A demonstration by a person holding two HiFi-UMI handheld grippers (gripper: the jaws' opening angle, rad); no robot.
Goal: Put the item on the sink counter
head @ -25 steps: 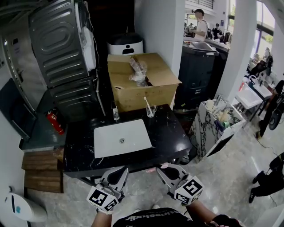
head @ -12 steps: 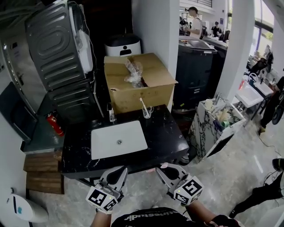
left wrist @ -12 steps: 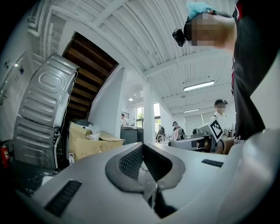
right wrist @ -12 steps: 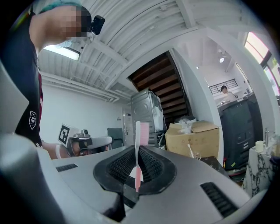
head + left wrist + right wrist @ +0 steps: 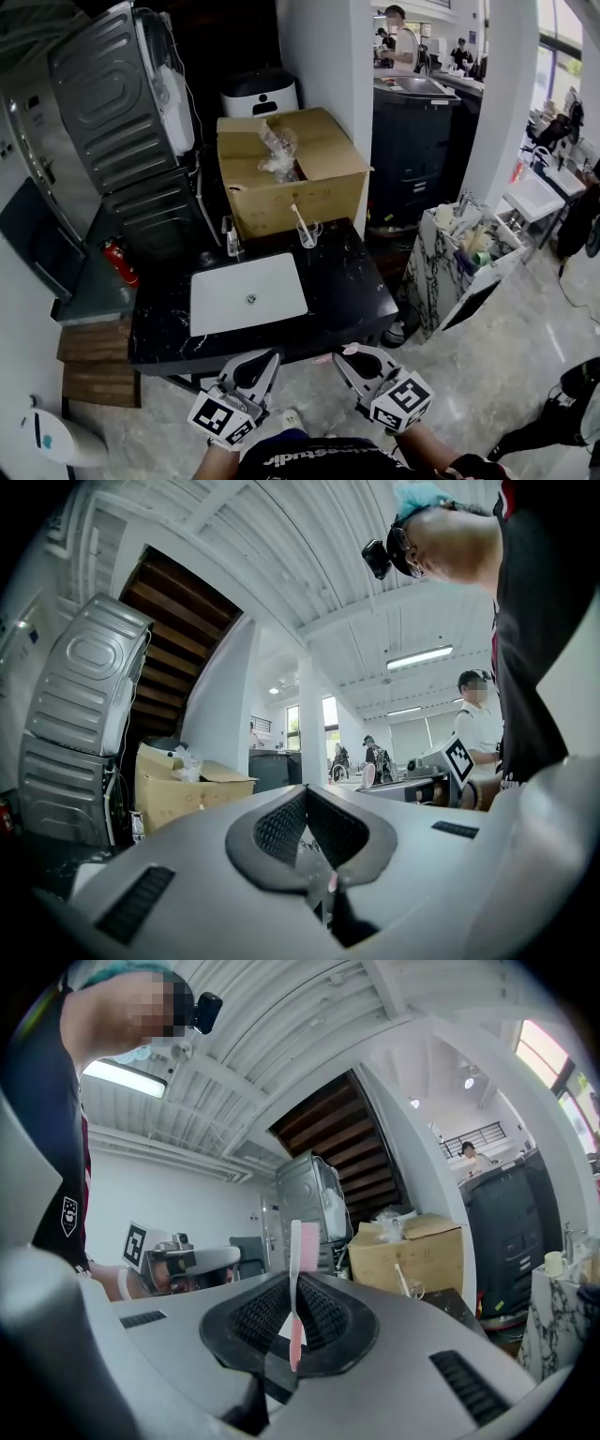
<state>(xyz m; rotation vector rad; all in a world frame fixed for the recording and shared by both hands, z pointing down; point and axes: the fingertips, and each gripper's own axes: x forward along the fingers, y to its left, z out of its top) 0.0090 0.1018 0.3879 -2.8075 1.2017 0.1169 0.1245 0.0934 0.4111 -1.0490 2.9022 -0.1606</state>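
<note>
A black sink counter [image 5: 349,292] with a white basin [image 5: 248,292] stands in front of me in the head view. Both grippers hover just before its near edge, below counter height. My right gripper [image 5: 349,354] [image 5: 293,1324] is shut on a pink toothbrush [image 5: 296,1283] that stands upright between the pads, bristles at the top; its tip [image 5: 350,349] pokes out in the head view. My left gripper [image 5: 266,358] [image 5: 307,834] is shut with nothing seen between its pads. A glass cup [image 5: 307,232] holding a white toothbrush sits at the counter's back edge.
A faucet [image 5: 231,238] stands behind the basin. Behind the counter are an open cardboard box [image 5: 291,173], a tilted washing machine [image 5: 112,103] and a white bin [image 5: 260,94]. A marble-patterned cabinet [image 5: 448,267] stands to the right, a red extinguisher [image 5: 119,262] to the left. People stand far back.
The head view has shifted slightly, so the counter sits a little more to the left. Both grippers keep their place and the toothbrush stays gripped.
</note>
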